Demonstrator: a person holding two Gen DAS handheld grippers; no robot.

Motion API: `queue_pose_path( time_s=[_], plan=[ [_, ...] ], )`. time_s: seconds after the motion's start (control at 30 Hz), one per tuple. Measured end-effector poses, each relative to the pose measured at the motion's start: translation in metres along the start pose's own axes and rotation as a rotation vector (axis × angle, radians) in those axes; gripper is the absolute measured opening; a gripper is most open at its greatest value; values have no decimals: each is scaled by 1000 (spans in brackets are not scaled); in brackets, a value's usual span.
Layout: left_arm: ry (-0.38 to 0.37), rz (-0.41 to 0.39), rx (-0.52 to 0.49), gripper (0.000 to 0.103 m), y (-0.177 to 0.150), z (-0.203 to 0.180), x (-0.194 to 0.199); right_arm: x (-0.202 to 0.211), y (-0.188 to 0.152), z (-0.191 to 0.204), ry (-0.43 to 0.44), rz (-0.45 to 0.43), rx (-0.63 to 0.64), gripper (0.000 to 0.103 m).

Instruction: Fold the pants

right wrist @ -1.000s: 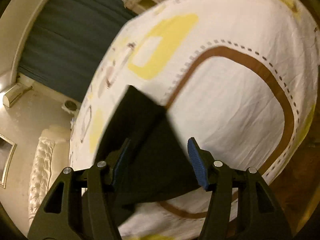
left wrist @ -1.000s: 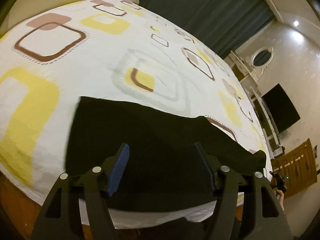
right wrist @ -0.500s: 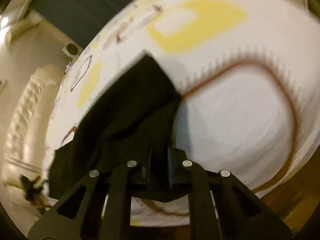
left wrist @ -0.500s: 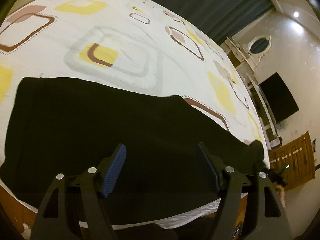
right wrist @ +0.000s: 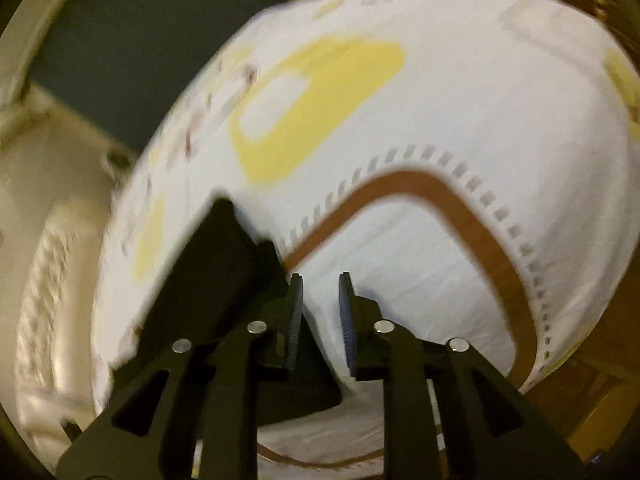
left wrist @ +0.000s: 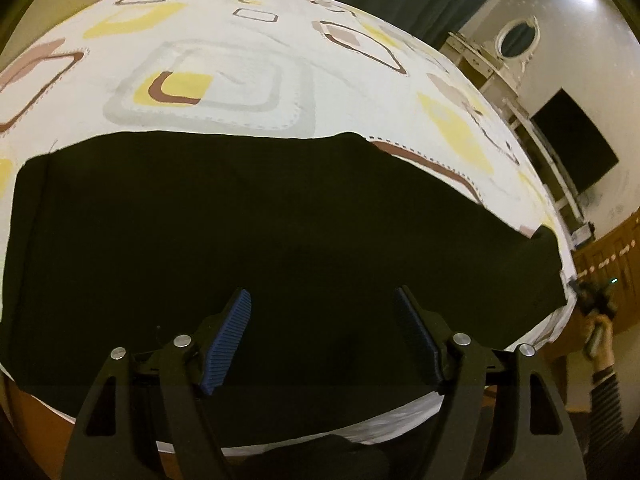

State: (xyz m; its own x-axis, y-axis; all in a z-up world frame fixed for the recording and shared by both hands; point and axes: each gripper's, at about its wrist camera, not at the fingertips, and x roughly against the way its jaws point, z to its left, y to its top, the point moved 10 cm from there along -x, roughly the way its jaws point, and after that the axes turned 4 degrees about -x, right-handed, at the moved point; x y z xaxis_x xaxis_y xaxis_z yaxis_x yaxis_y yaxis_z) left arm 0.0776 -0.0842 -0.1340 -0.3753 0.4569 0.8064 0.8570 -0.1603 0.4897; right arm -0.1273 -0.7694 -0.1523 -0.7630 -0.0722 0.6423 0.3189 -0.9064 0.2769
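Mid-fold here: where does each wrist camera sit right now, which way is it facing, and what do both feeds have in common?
Left wrist: sits on the left claw, angled down across the black pants on the patterned bedsheet; its jaws are opening with nothing between the pads; a sleeved forearm shows at right.
Right wrist: sits on the right claw, aimed down at the pants' end and sheet; jaws are opening, no cloth between them.
Shared: the pants, the bedsheet, the dark curtain.

Dim warm light, blurred right view
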Motion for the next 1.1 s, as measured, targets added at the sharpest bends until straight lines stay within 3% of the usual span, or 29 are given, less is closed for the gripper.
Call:
queue_pose_path(
  time_s=[0.1,0.23,0.3,0.47,0.53,0.6,0.87,0.97,1.1],
  plan=[
    [18,-12,-20,77,-2,-3,1,-10,-25,24,121,54,-38,28],
    [22,-13,-24,77,-4,-5,-1,-53,-50,35,113,142,-65,33],
    [15,-13,-18,77,-3,-4,0,-67,-54,26,71,131,-89,33],
    [-27,-15,26,77,-3,2,2,-66,-48,29,94,24,-143,41],
    [-34,-13,39,77,-3,3,2,-71,-49,33,56,-1,-106,38],
    [-37,-14,45,77,-3,3,2,-78,-52,39,47,17,-79,6],
    [-41,-15,46,78,-3,0,3,-15,-28,90,172,-91,3,6],
    [-47,-15,49,78,-3,-1,5,0,-36,76,156,-77,1,6],
    [-49,-14,48,78,-4,-1,5,-9,-60,25,78,-26,-62,6]
  ],
)
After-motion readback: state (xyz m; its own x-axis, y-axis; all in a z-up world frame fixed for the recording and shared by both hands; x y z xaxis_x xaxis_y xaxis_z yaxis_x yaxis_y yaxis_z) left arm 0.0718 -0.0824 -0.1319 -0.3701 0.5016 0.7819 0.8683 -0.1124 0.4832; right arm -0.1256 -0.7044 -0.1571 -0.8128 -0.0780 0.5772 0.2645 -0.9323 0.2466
